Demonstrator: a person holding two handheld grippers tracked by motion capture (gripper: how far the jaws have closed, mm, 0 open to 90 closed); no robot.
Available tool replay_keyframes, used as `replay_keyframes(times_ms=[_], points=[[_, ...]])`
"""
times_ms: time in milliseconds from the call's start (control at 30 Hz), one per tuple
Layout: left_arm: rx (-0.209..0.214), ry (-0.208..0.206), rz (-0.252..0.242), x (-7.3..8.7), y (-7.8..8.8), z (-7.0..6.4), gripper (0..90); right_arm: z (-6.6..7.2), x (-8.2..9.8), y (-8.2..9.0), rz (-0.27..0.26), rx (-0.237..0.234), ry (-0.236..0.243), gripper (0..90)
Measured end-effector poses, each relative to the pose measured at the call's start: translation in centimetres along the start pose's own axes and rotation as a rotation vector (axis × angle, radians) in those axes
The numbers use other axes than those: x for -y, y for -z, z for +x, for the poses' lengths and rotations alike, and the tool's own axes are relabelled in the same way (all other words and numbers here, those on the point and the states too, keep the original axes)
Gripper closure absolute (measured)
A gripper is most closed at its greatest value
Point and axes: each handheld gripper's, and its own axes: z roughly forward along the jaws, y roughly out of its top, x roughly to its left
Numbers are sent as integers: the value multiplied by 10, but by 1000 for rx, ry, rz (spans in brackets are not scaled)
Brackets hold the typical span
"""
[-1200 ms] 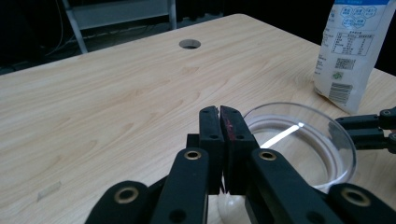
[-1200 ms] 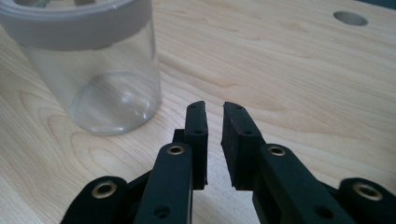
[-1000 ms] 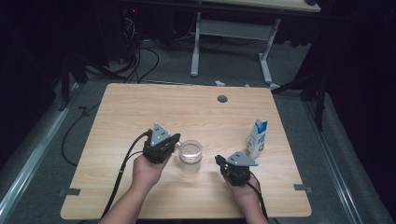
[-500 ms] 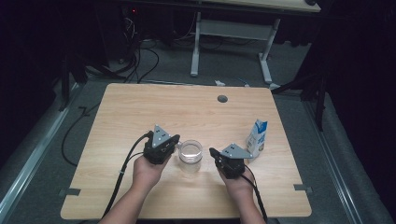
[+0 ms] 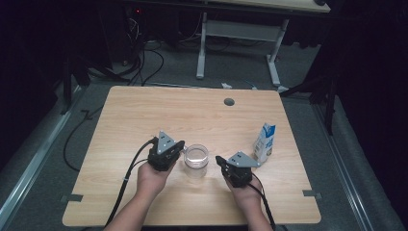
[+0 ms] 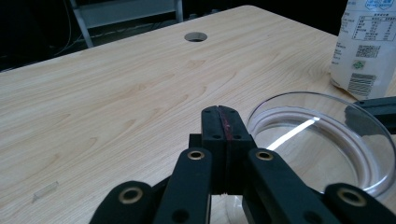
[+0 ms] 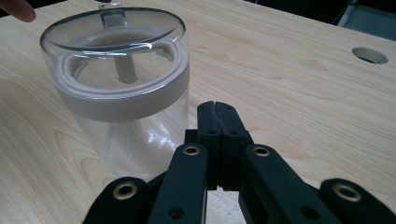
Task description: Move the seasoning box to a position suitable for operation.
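A clear glass jar [image 5: 196, 161] with a clear lid and a whitish band under its rim stands on the wooden table [image 5: 192, 115], near the front. My left gripper [image 5: 180, 145] is just left of it with its jaws shut and nothing between them. In the left gripper view the shut tips [image 6: 223, 115] sit beside the jar's lid [image 6: 322, 135]. My right gripper [image 5: 220, 160] is just right of the jar, also shut and empty. In the right gripper view its tips [image 7: 215, 111] point past the jar [image 7: 119, 84], a small gap away.
A white and blue milk carton [image 5: 265, 143] stands upright to the right of the right gripper, also seen at the carton [image 6: 369, 46] in the left gripper view. A round cable hole [image 5: 229, 102] lies near the table's far edge. Cables trail off the front edge.
The right gripper has shifted a little left, closer to the jar. The left gripper, jar and carton have stayed put.
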Motion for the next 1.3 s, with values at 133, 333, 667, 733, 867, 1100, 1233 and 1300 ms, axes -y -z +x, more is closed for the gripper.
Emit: replay_keyframes(times_ms=[133, 333, 667, 733, 867, 1100, 1233, 1300], points=[[2, 7, -4, -2, 1, 1, 899, 1, 1, -1, 3, 2, 1, 898], [11, 16, -5, -3, 3, -1, 899, 1, 1, -2, 4, -4, 2, 897], [4, 10, 0, 0, 1, 0, 899, 2, 1, -2, 7, -8, 9, 896], [2, 15, 0, 0, 1, 0, 899, 2, 1, -2, 5, -6, 6, 896], [-2, 13, -2, 0, 1, 0, 899, 2, 1, -1, 3, -8, 8, 896], [-5, 15, -8, 0, -1, 2, 899, 3, 0, -1, 0, -13, 10, 897], [-8, 9, -9, 0, -1, 1, 899, 3, 1, -1, 0, -12, 9, 897], [-7, 11, -11, 0, -1, 1, 900, 3, 1, -2, -1, -15, 12, 897]])
